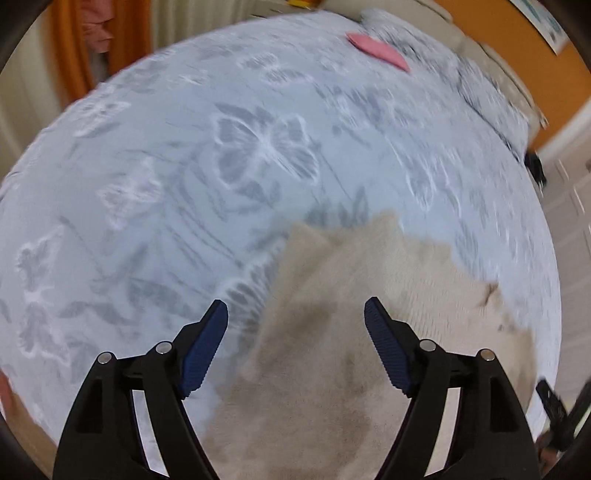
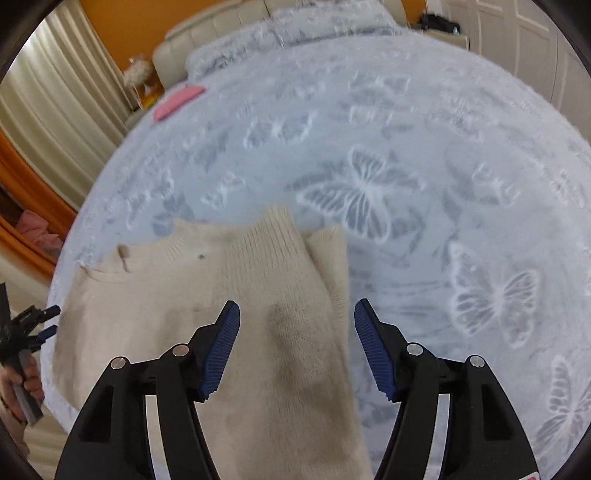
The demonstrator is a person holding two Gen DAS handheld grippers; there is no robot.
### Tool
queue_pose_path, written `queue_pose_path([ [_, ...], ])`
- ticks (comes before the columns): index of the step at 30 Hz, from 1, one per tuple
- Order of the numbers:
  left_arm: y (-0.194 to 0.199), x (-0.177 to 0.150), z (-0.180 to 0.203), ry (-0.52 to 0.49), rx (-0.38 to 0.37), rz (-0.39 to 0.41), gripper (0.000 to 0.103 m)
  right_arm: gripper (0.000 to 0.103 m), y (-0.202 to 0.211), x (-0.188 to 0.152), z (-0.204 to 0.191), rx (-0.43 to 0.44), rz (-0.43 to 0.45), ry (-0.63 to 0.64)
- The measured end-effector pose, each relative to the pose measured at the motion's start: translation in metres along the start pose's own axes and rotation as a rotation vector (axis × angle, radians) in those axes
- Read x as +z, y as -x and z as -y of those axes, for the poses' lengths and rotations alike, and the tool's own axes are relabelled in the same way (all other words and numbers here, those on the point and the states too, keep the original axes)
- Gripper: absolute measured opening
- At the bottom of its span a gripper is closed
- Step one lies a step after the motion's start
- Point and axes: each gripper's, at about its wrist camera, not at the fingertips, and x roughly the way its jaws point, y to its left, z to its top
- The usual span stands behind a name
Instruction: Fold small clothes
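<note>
A cream knitted sweater (image 1: 369, 314) lies flat on the bed, partly folded; in the right wrist view (image 2: 221, 295) a sleeve lies folded over its body. My left gripper (image 1: 295, 321) is open and empty, hovering above the sweater's left part. My right gripper (image 2: 297, 321) is open and empty, above the folded sleeve. The left gripper also shows at the left edge of the right wrist view (image 2: 46, 321), held by a hand, beside the sweater's far edge.
The bed has a pale blue butterfly-patterned blanket (image 1: 184, 184), also in the right wrist view (image 2: 443, 147). A pink folded item (image 1: 378, 50) lies far up the bed, shown too in the right wrist view (image 2: 177, 99). Pillows (image 2: 288, 26), orange walls and curtains surround the bed.
</note>
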Motion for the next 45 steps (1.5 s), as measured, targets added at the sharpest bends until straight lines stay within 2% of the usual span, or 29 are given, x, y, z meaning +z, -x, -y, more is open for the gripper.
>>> queue_pose_path([
  [1, -0.006, -0.003, 0.004, -0.016, -0.011, -0.016, 0.054, 0.06, -0.012, 0.002, -0.001, 0.006, -0.015, -0.004],
  [2, -0.017, -0.004, 0.011, -0.042, -0.006, -0.051, 0.029, 0.031, -0.018, 0.003, -0.002, 0.01, -0.03, -0.009],
  [3, -0.023, -0.004, 0.015, -0.059, 0.006, -0.074, 0.014, 0.011, -0.022, 0.005, -0.002, 0.011, -0.05, -0.02],
  [4, -0.025, -0.002, 0.019, -0.068, 0.005, -0.082, 0.01, 0.011, -0.021, 0.01, -0.002, 0.029, -0.051, -0.046],
  [7, 0.003, 0.012, 0.029, -0.088, -0.021, 0.023, 0.009, 0.01, 0.012, 0.027, -0.006, 0.1, 0.07, -0.058],
  [9, 0.007, 0.021, 0.028, -0.066, -0.016, 0.035, 0.01, 0.01, 0.022, 0.032, -0.005, 0.12, 0.122, -0.063],
  [10, 0.0, 0.025, 0.025, -0.048, 0.014, 0.025, 0.01, 0.01, 0.012, 0.033, -0.001, 0.092, 0.106, -0.062],
  [12, -0.021, 0.025, 0.02, -0.042, 0.071, -0.021, 0.011, 0.012, -0.024, 0.029, 0.008, 0.045, -0.013, -0.061],
  [13, -0.034, 0.022, 0.018, -0.046, 0.092, -0.057, 0.014, 0.013, -0.045, 0.023, 0.013, 0.005, -0.095, -0.064],
  [14, -0.042, 0.018, 0.015, -0.044, 0.11, -0.071, 0.015, 0.013, -0.048, 0.021, 0.013, 0.004, -0.102, -0.061],
  [15, -0.036, 0.016, 0.013, -0.032, 0.096, -0.038, 0.017, 0.02, -0.039, 0.019, 0.012, 0.014, -0.069, -0.065],
  [16, -0.028, 0.015, 0.011, -0.016, 0.084, -0.022, 0.029, 0.025, -0.027, 0.018, 0.012, 0.022, -0.031, -0.076],
  [17, -0.016, 0.012, 0.006, 0.014, 0.085, -0.012, 0.052, 0.042, -0.008, 0.015, 0.013, 0.025, 0.002, -0.093],
  [18, -0.007, 0.009, 0.001, 0.032, 0.094, -0.002, 0.061, 0.056, 0.009, 0.01, 0.016, 0.031, 0.028, -0.105],
  [20, 0.021, -0.01, -0.018, 0.062, 0.063, 0.041, 0.073, 0.063, 0.033, -0.006, 0.025, 0.031, 0.054, -0.106],
  [24, 0.04, -0.055, -0.057, 0.166, 0.024, -0.008, 0.081, 0.068, 0.048, -0.058, 0.046, 0.053, -0.029, -0.15],
  [25, 0.042, -0.074, -0.069, 0.229, 0.003, -0.024, 0.082, 0.069, 0.048, -0.076, 0.052, 0.084, -0.046, -0.198],
  [29, 0.028, -0.114, -0.085, 0.422, -0.069, -0.095, 0.085, 0.072, 0.029, -0.105, 0.053, 0.216, -0.097, -0.354],
  [30, 0.024, -0.121, -0.085, 0.474, -0.083, -0.096, 0.087, 0.075, 0.02, -0.107, 0.051, 0.253, -0.104, -0.389],
  [32, 0.024, -0.121, -0.077, 0.493, -0.059, -0.043, 0.092, 0.077, 0.007, -0.105, 0.046, 0.238, -0.102, -0.435],
  [33, 0.022, -0.118, -0.072, 0.493, -0.066, -0.031, 0.091, 0.071, 0.002, -0.103, 0.043, 0.235, -0.096, -0.448],
  [34, 0.019, -0.113, -0.065, 0.488, -0.087, -0.03, 0.072, 0.053, 0.0, -0.101, 0.042, 0.246, -0.08, -0.472],
  [35, 0.016, -0.107, -0.059, 0.479, -0.089, -0.049, 0.045, 0.023, -0.001, -0.098, 0.042, 0.302, -0.073, -0.506],
  [37, 0.023, -0.098, -0.054, 0.467, -0.082, -0.069, 0.026, 0.021, 0.013, -0.089, 0.041, 0.316, -0.029, -0.526],
  [39, 0.041, -0.093, -0.052, 0.451, -0.096, -0.059, 0.023, 0.02, 0.046, -0.079, 0.03, 0.301, 0.025, -0.428],
  [41, 0.059, -0.096, -0.056, 0.418, -0.098, -0.055, 0.021, 0.019, 0.067, -0.079, 0.026, 0.297, 0.037, -0.368],
  [43, 0.065, -0.109, -0.064, 0.408, -0.071, -0.086, 0.02, 0.02, 0.074, -0.09, 0.032, 0.24, 0.018, -0.326],
  [45, 0.053, -0.121, -0.071, 0.406, -0.05, -0.132, 0.02, 0.022, 0.06, -0.107, 0.047, 0.198, -0.035, -0.338],
])
